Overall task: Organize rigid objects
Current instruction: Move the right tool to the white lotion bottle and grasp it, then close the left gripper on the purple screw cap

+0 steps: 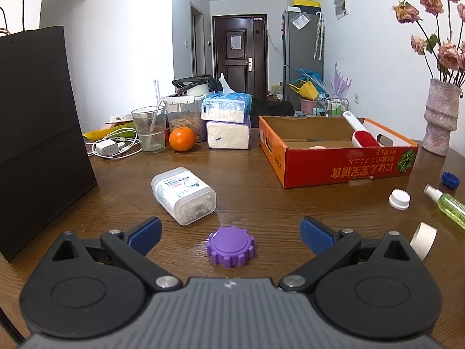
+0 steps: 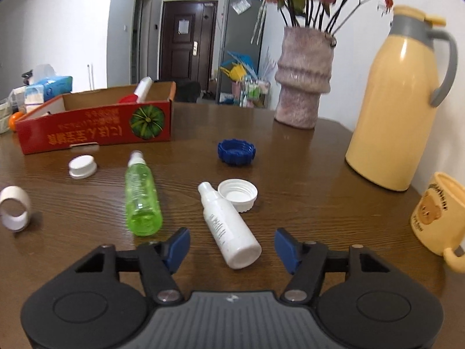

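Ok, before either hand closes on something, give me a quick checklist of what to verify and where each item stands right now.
1. Right tongs straddle the white bottle: ok, its base lies between the blue pads.
2. Right pads pressing the bottle: not ok, gaps show on both sides.
3. Left tongs lined up on the purple cap: ok, centred between wide-open pads.
4. White lid clear of the bottle: cannot tell, it sits against the bottle's neck.
5. Green bottle out of the right tongs' way: ok, it lies to the left.
6. Red box has room: ok, bare floor shows beside the lint roller.
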Available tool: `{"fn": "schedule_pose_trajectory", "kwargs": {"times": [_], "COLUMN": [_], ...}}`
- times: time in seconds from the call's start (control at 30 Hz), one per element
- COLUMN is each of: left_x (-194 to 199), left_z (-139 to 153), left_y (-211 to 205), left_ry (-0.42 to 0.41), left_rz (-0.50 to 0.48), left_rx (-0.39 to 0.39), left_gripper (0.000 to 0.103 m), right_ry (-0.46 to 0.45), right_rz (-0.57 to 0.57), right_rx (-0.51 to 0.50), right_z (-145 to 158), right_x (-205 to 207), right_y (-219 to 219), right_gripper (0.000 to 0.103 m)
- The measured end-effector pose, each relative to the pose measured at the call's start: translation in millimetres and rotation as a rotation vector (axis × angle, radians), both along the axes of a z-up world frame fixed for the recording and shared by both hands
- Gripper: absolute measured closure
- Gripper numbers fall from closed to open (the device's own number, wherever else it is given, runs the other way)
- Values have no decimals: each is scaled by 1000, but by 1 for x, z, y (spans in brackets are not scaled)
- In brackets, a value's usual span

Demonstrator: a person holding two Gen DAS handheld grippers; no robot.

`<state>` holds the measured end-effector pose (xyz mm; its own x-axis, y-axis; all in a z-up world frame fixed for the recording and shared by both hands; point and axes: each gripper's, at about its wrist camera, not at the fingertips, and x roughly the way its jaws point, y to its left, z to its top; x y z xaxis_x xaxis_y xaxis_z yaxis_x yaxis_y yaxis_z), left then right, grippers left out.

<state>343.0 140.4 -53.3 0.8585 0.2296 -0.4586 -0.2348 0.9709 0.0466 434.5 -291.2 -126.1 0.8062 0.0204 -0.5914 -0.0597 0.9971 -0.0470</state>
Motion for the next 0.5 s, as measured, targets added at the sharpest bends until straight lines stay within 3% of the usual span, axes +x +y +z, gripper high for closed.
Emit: {"fn": "schedule_pose_trajectory", "kwargs": {"times": [0.2,0.5], "left_x": [9,26], "left_z": [-10,-28], "left_y": [7,17], "left_ry": [39,88], "left_rz": [5,14], "left_rx": [4,-13], "left_gripper": [0,0], "right_ry": [27,-29], "right_rz": [11,-1], "right_rx": [52,22], "right_z": [-8,-3], "right_x": [14,4], "right_y": [-4,4], "right_gripper": [76,76]}}
